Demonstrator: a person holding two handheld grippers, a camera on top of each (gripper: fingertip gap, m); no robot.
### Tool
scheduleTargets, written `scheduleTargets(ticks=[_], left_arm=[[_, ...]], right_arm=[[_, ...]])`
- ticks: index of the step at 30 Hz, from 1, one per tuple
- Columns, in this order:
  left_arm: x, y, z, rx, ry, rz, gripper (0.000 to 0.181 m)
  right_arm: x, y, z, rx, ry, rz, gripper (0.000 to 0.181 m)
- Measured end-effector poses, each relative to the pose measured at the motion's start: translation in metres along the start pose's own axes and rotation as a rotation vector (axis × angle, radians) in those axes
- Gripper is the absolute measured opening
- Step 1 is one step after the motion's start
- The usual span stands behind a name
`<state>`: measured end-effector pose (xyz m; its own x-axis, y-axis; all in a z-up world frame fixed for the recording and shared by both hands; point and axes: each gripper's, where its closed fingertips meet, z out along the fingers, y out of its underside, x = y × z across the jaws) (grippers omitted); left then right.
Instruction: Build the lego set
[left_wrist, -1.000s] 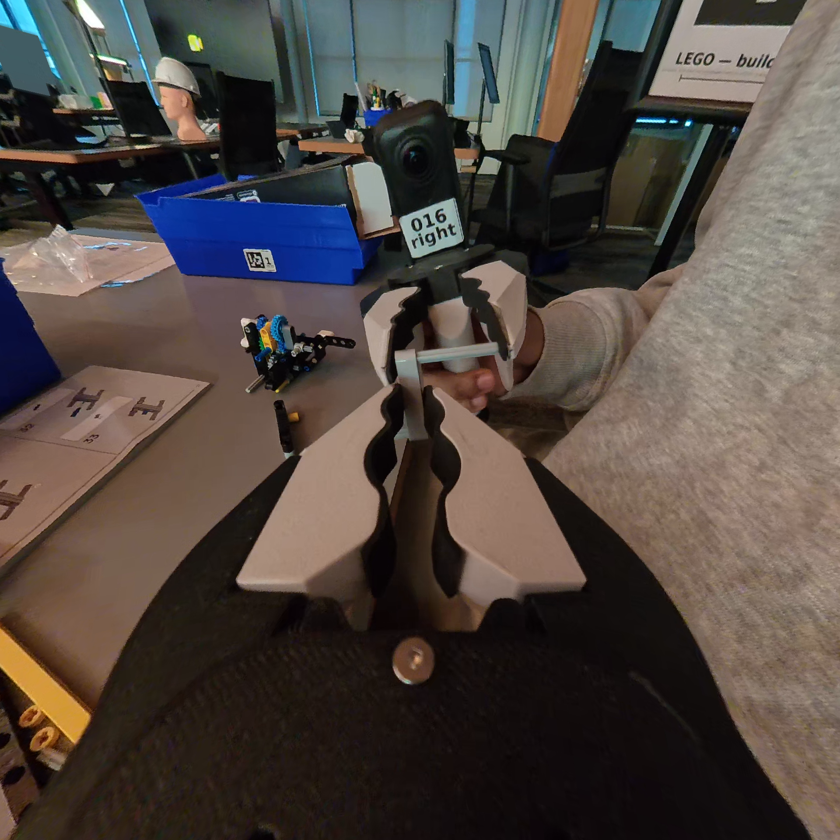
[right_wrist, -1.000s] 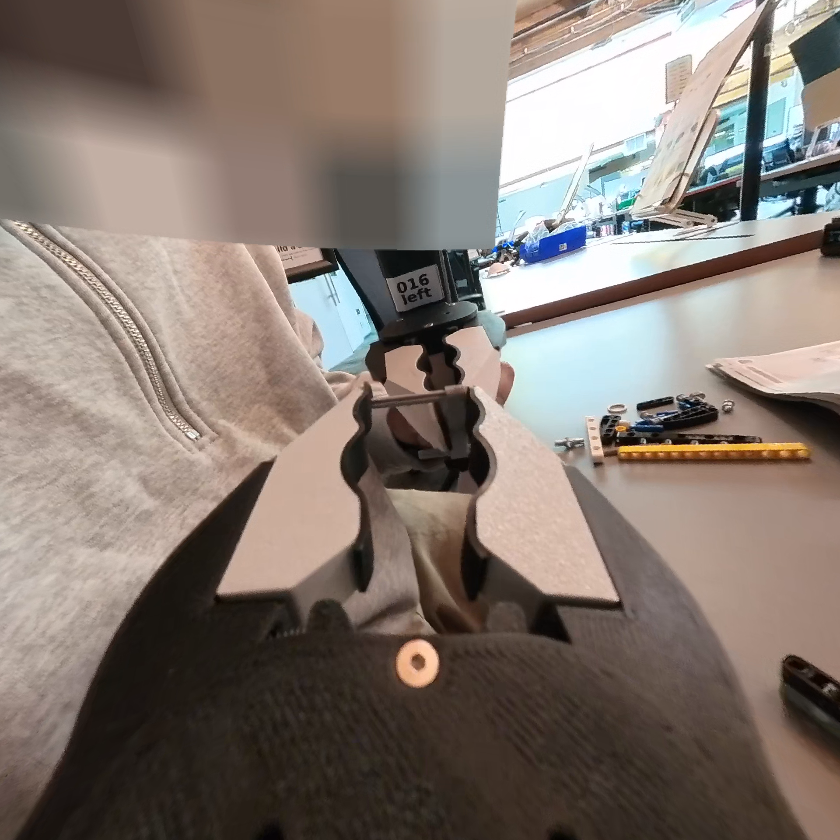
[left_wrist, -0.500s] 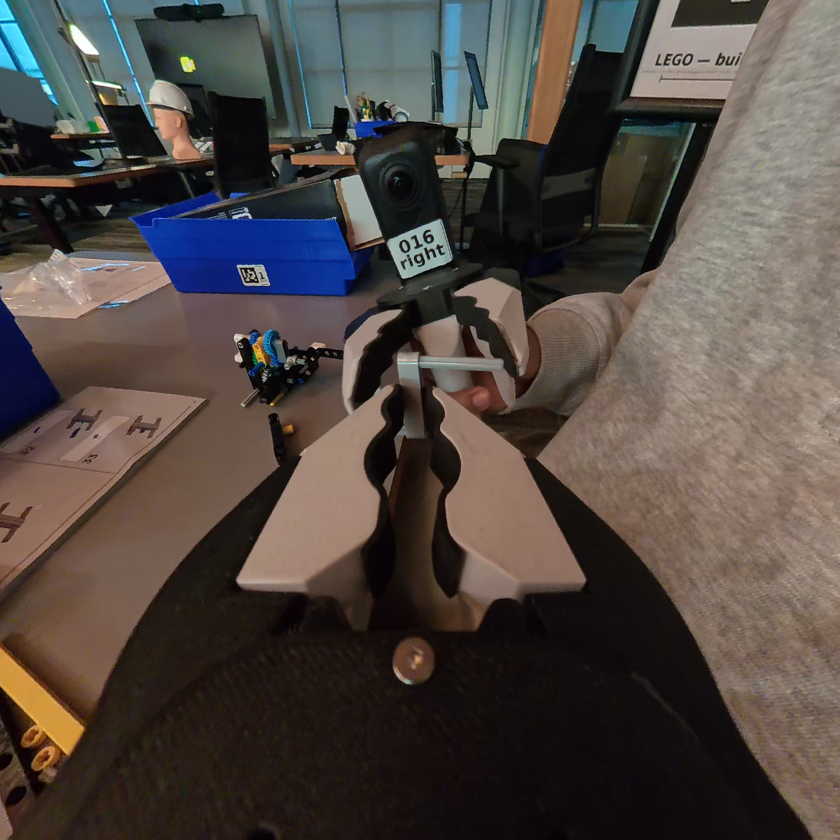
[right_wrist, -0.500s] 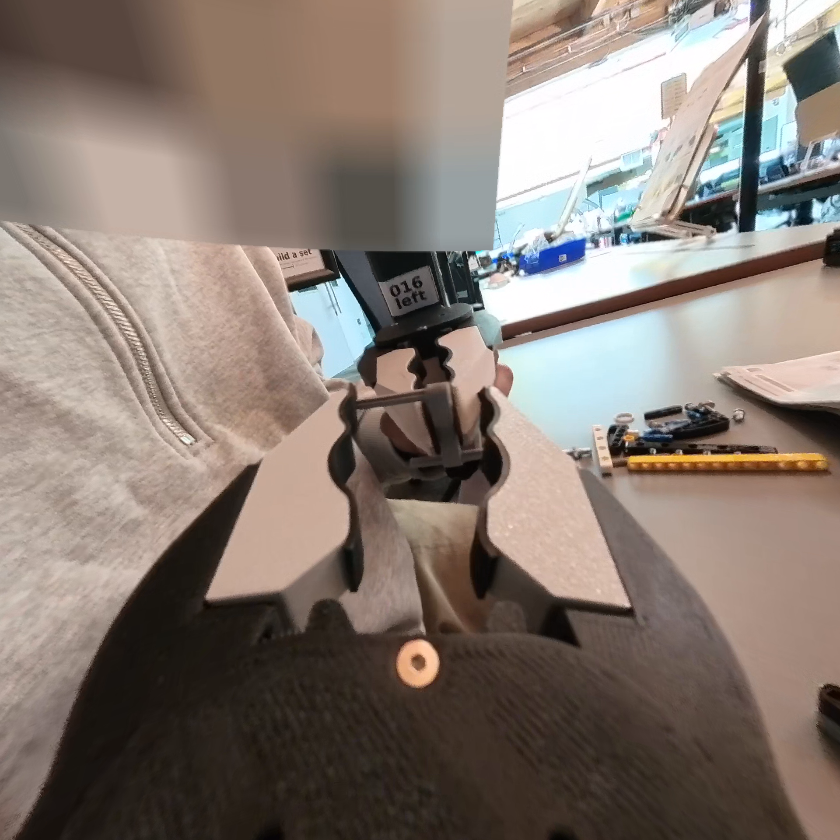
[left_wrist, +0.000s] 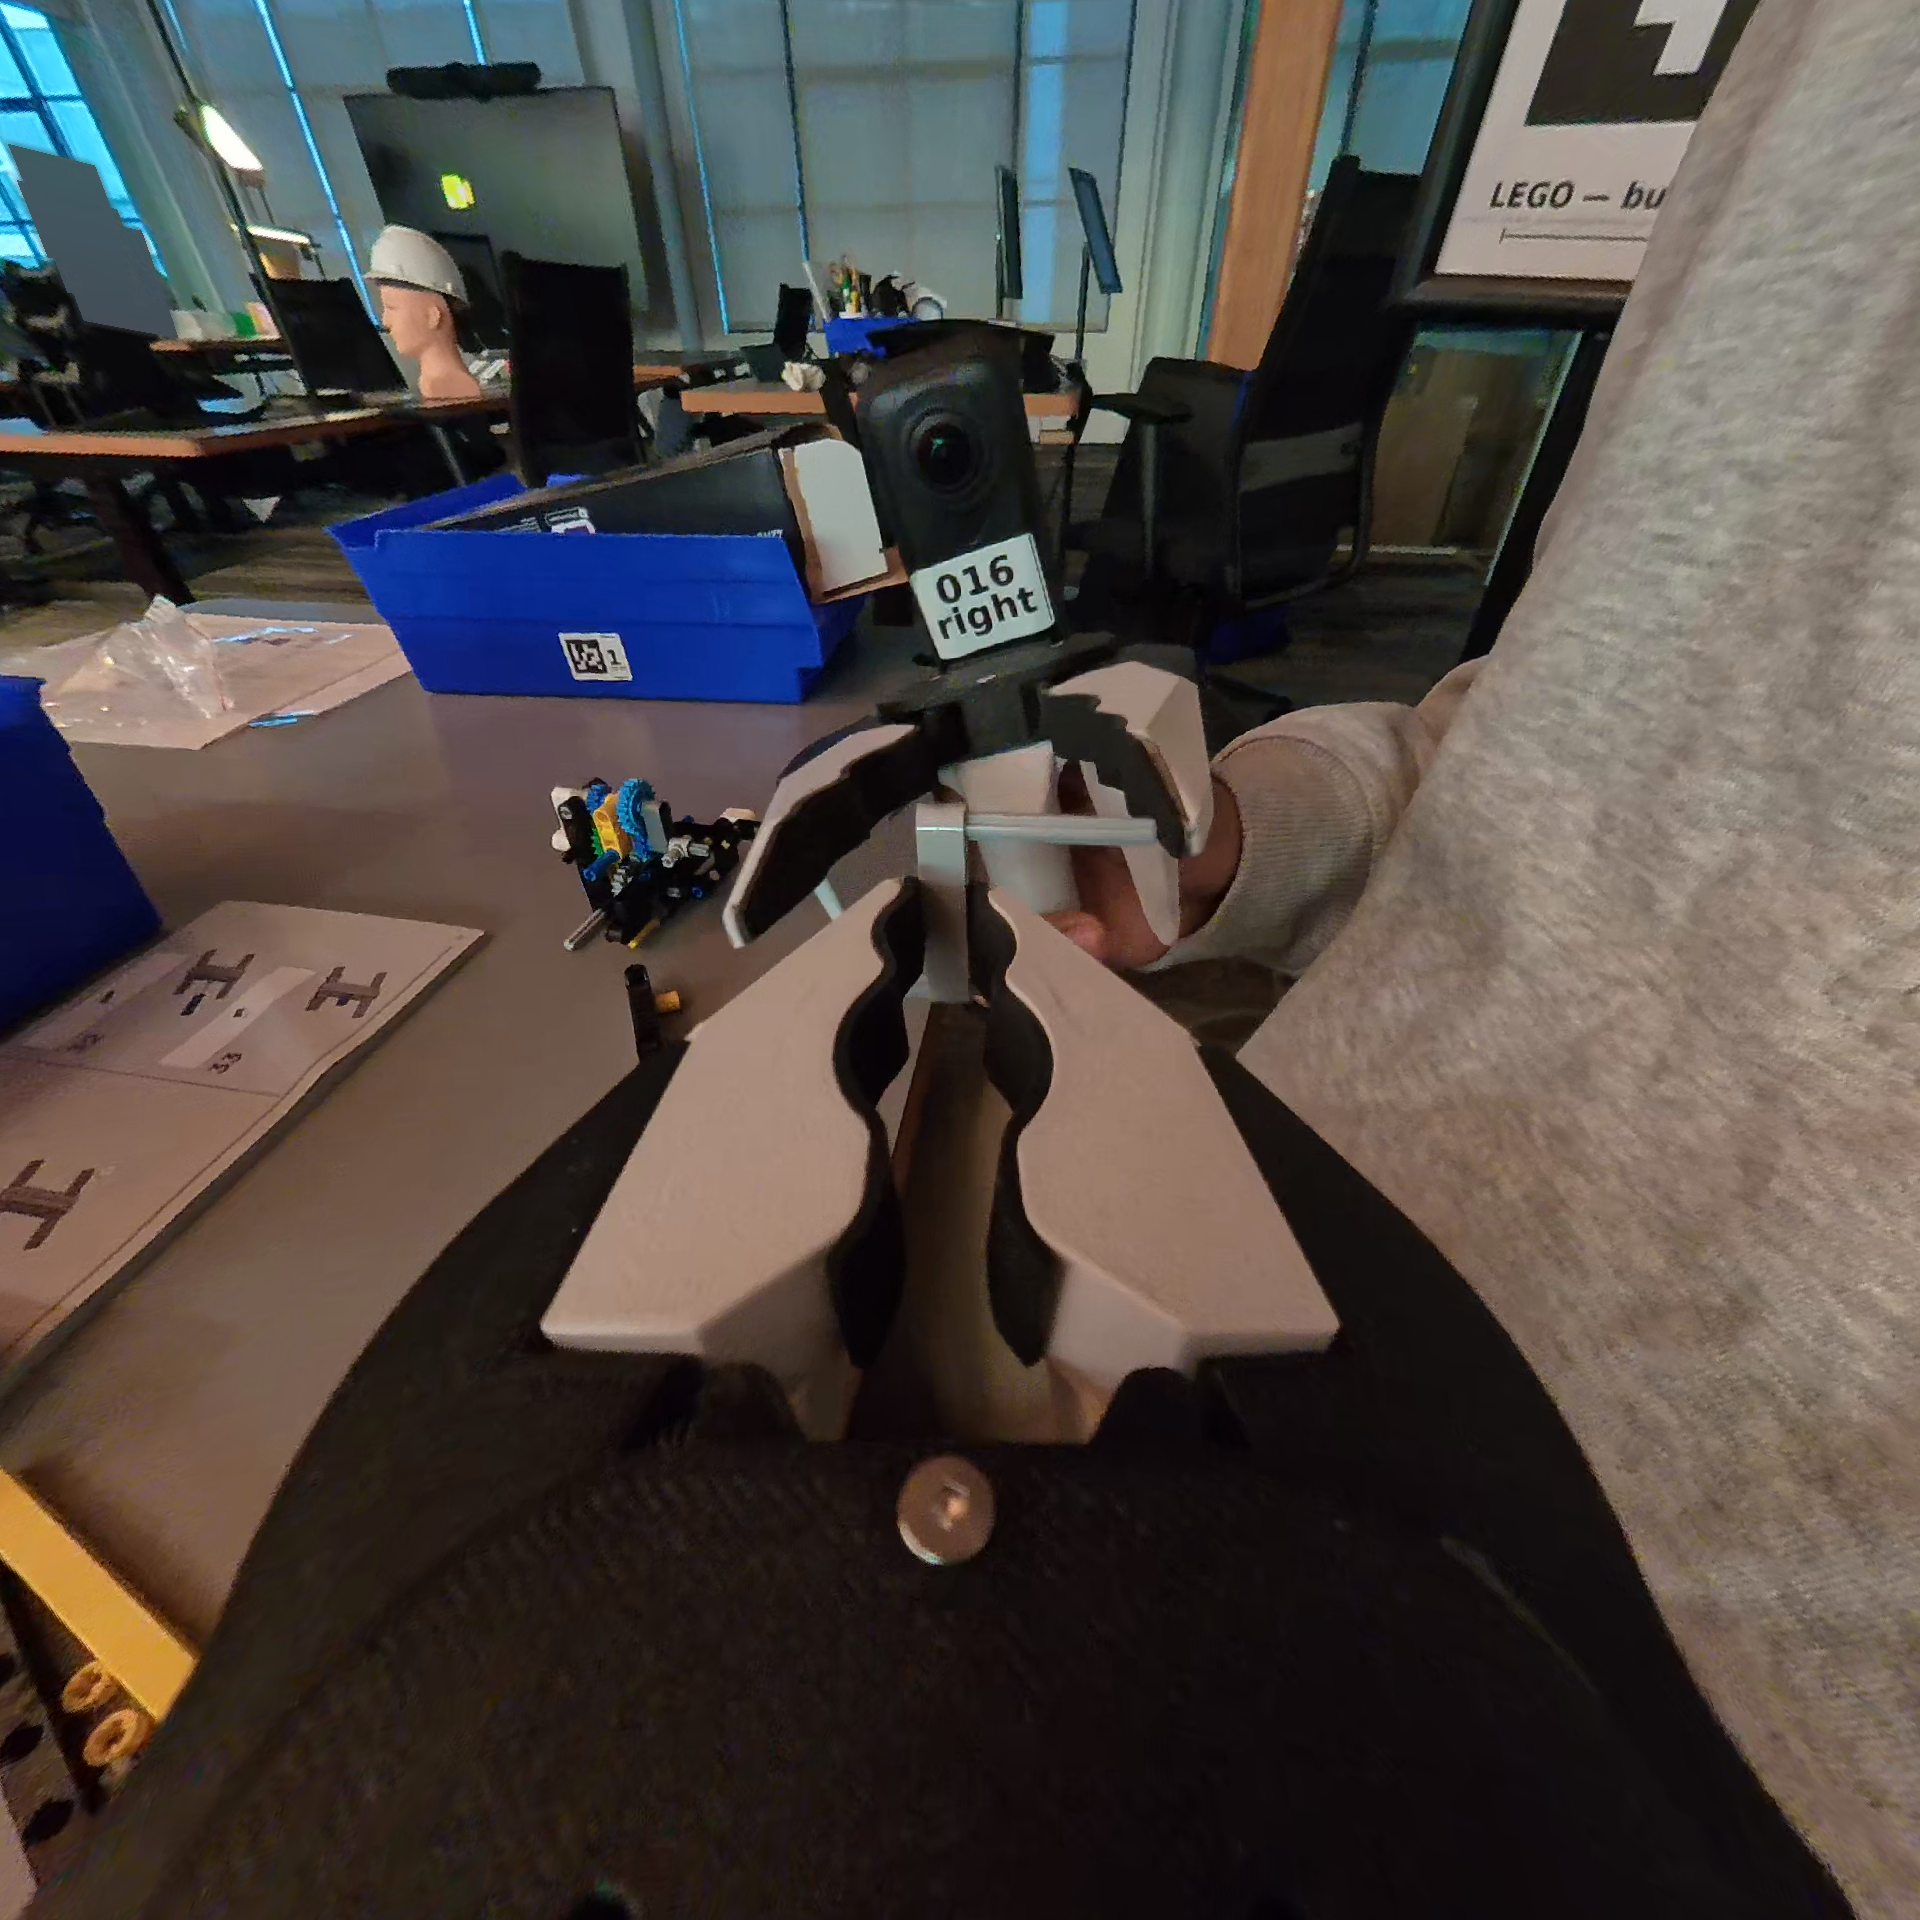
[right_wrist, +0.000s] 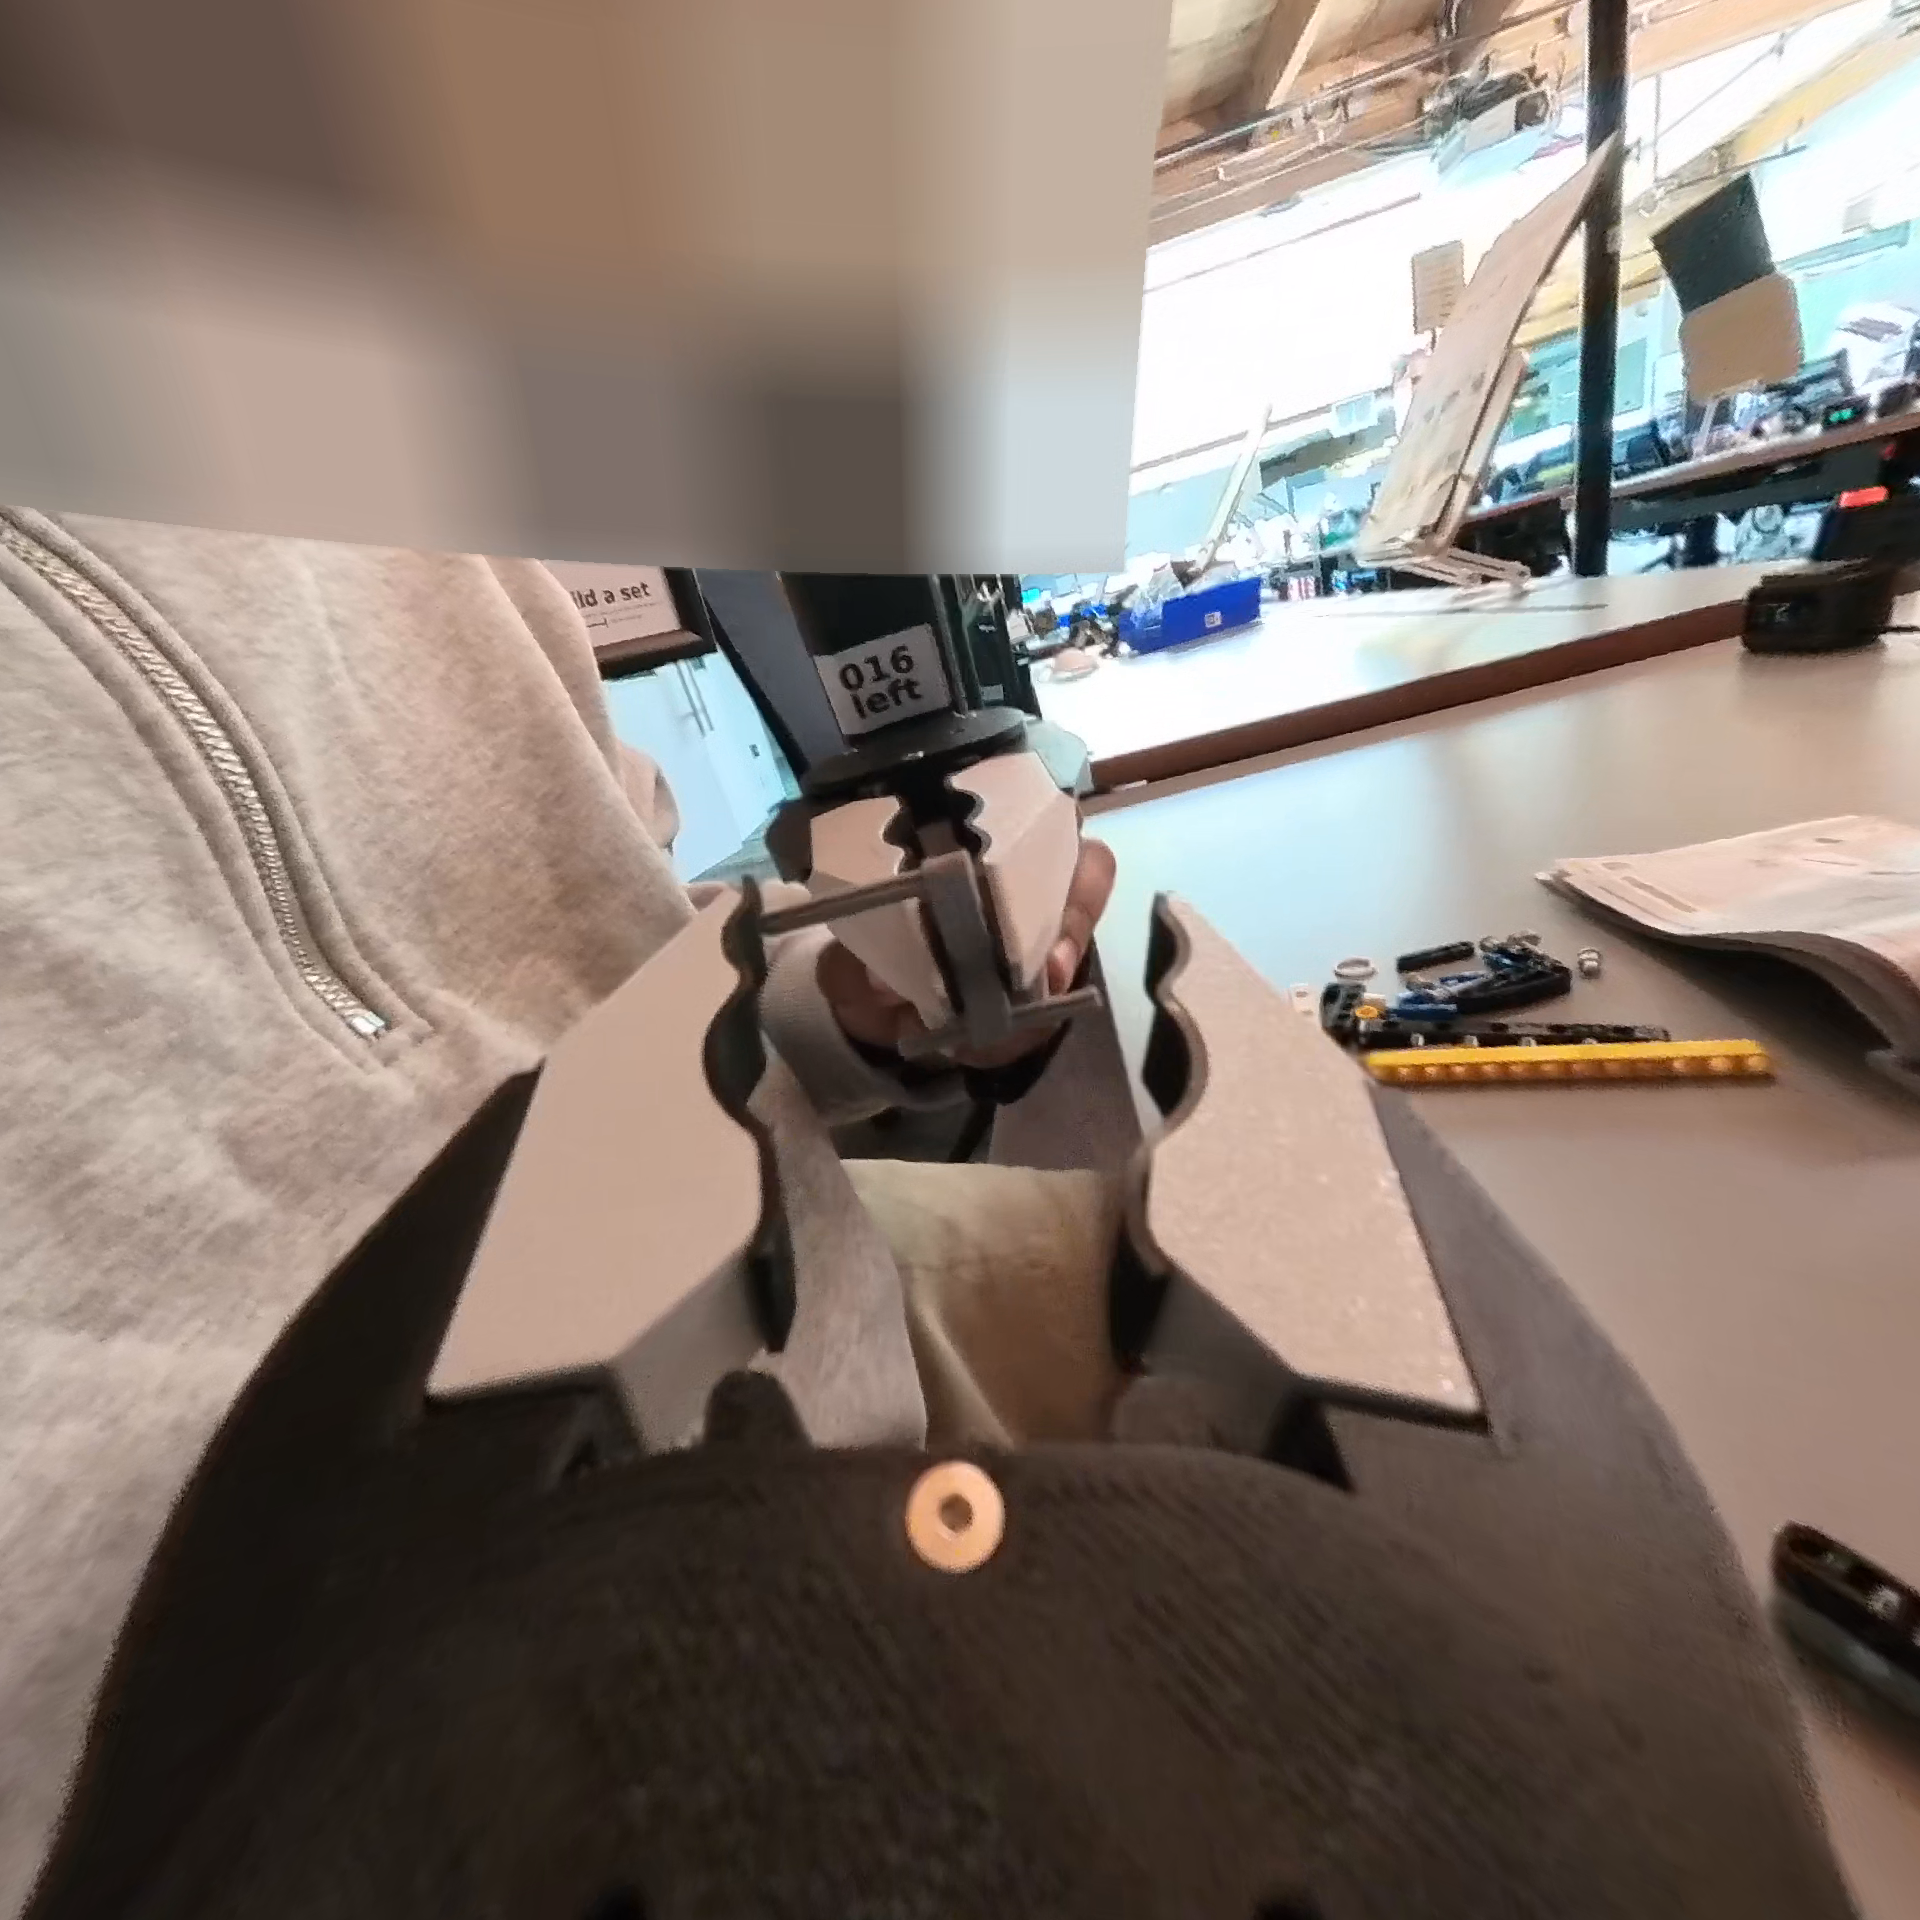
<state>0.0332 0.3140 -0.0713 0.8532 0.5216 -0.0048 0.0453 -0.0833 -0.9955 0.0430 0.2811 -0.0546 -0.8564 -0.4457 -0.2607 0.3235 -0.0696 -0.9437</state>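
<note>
Between the two tongs, held up in front of the person's grey sweatshirt and clear of the tabletop (left_wrist: 343, 790), the left tongs (left_wrist: 948, 940) are pinching the grey beam (left_wrist: 940, 883) of a small beam-and-axle piece, jaws nearly closed on it. The right tongs (right_wrist: 951, 914) are standing wide apart; the upper axle (right_wrist: 831, 907) is reaching their left finger, contact uncertain. The piece is looking light, stiff and slick, best gripped across the beam's flat faces. A half-built assembly (left_wrist: 639, 847) and the yellow beam (right_wrist: 1558, 1062) are lying on the tabletop.
</note>
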Motion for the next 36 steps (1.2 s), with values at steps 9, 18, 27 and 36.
scheduleTargets(ticks=[9,18,27,36], left_arm=[[-0.0039,-0.0016,-0.0038,0.016,-0.01,-0.016,0.004],[-0.0013,-0.0024,-0.0022,0.017,-0.004,-0.026,0.004],[-0.0013,0.0004,-0.0007,-0.001,-0.015,-0.02,0.004],[-0.002,0.0032,0.0,-0.017,-0.01,-0.026,0.004]], right_arm=[[-0.0065,0.0008,-0.0005,-0.017,-0.024,-0.029,0.053],[-0.0084,0.0016,-0.0007,-0.018,-0.039,-0.001,0.054],[-0.0068,0.0043,-0.002,-0.041,-0.033,0.016,0.053],[-0.0048,0.0059,-0.0027,-0.053,-0.03,0.068,0.053]])
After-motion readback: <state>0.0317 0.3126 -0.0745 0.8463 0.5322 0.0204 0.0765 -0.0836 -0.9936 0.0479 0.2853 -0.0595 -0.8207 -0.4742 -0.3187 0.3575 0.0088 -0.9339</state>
